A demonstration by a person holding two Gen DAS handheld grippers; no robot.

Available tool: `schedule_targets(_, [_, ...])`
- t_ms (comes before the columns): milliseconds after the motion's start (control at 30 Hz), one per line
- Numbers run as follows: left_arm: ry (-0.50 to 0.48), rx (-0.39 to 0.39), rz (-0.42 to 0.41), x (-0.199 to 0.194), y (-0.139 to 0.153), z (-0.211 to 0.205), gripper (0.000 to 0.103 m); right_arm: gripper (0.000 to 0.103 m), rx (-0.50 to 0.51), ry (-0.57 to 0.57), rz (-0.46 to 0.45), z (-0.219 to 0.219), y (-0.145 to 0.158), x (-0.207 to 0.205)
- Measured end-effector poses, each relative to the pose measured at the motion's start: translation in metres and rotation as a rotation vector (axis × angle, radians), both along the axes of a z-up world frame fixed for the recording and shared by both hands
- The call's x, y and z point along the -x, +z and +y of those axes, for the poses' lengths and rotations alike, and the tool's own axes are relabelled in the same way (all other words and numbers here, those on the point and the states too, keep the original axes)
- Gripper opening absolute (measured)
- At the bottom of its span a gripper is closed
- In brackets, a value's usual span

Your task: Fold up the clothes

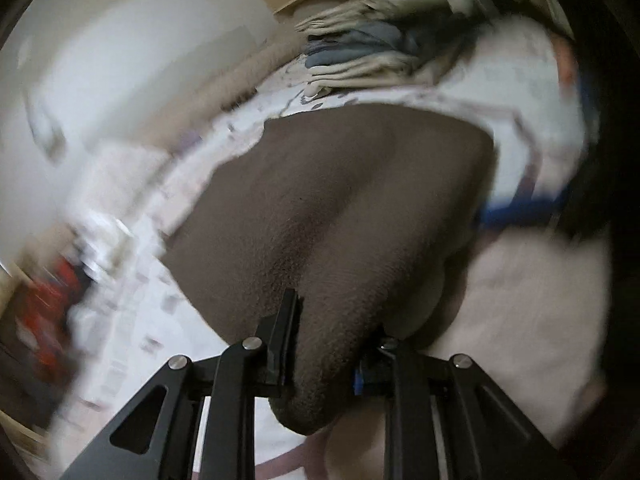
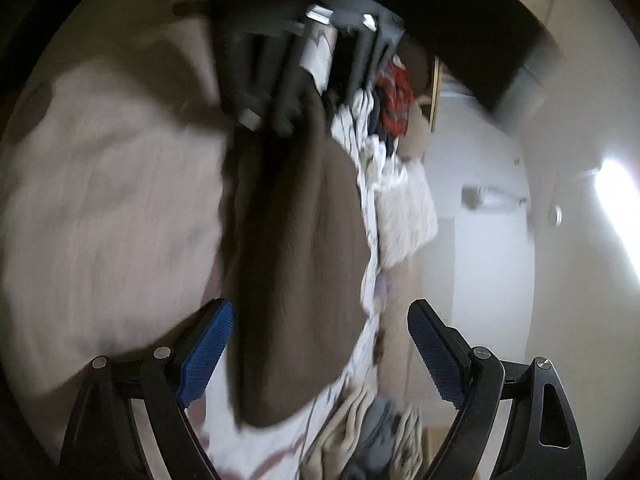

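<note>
A brown knitted garment [image 1: 352,200] lies on a white printed sheet [image 1: 520,80]. My left gripper [image 1: 332,344] is shut on the near edge of the brown garment, which bunches between its fingers and hangs below them. In the right wrist view the same brown garment [image 2: 296,264] stretches from the left gripper [image 2: 276,112] at the top down between my right gripper's blue pads [image 2: 206,350]. My right gripper [image 2: 320,348] is open and holds nothing; whether its pads touch the cloth I cannot tell.
A stack of folded beige and grey-blue clothes [image 1: 360,52] lies beyond the garment, also in the right wrist view [image 2: 372,432]. A pinkish blanket [image 1: 532,312] is at the right. A heap of unfolded clothes with a red item [image 2: 396,100] lies farther off. White walls surround.
</note>
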State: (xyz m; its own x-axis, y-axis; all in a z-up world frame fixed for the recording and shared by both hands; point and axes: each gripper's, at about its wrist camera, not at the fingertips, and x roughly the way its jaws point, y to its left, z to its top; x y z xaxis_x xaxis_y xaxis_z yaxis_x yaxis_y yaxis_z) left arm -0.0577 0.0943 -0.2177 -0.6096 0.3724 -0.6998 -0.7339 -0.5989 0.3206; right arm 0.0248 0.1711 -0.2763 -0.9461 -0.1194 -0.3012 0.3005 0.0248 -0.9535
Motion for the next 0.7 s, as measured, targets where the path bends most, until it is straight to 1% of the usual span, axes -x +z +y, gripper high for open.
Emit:
schedule_targets(67, [0.013, -0.107, -0.153, 0.016, 0.007, -0.009, 0.022, 0.089, -0.01, 0.026, 0.017, -0.008, -0.002, 0.006])
schedule_targets(133, [0.024, -0.17, -0.249, 0.032, 0.011, -0.014, 0.021, 0.089, -0.018, 0.045, 0.034, -0.015, -0.004, 0.014])
schedule_targets(200, [0.036, -0.226, -0.323, 0.041, 0.013, -0.019, 0.021, 0.089, -0.02, 0.05, 0.057, -0.02, -0.006, 0.026])
schedule_targets(300, [0.046, -0.297, -0.402, 0.05, 0.016, -0.025, 0.021, 0.087, -0.012, 0.027, 0.106, -0.026, -0.013, 0.046])
schedule_targets(333, [0.049, -0.313, -0.419, 0.05, 0.017, -0.026, 0.021, 0.085, -0.007, 0.018, 0.11, -0.026, -0.014, 0.052])
schedule_targets(400, [0.056, -0.338, -0.444, 0.05, 0.018, -0.028, 0.021, 0.068, -0.006, 0.003, 0.131, -0.024, -0.019, 0.06])
schedule_targets(433, [0.053, -0.34, -0.444, 0.05, 0.019, -0.028, 0.021, 0.064, -0.012, -0.001, 0.148, -0.02, -0.021, 0.063])
schedule_targets(500, [0.044, -0.324, -0.42, 0.047, 0.021, -0.025, 0.021, 0.051, -0.043, -0.002, 0.185, -0.008, -0.028, 0.066])
schedule_targets(567, [0.026, -0.259, -0.348, 0.039, 0.023, -0.019, 0.021, 0.044, -0.059, -0.01, 0.186, 0.005, -0.031, 0.07])
schedule_targets(633, [-0.001, -0.144, -0.22, 0.023, 0.023, -0.007, 0.022, 0.042, -0.081, -0.014, 0.188, 0.015, -0.033, 0.072])
schedule_targets(700, [-0.046, 0.033, -0.017, -0.004, 0.016, 0.012, 0.025, 0.042, -0.102, -0.01, 0.192, 0.021, -0.034, 0.075])
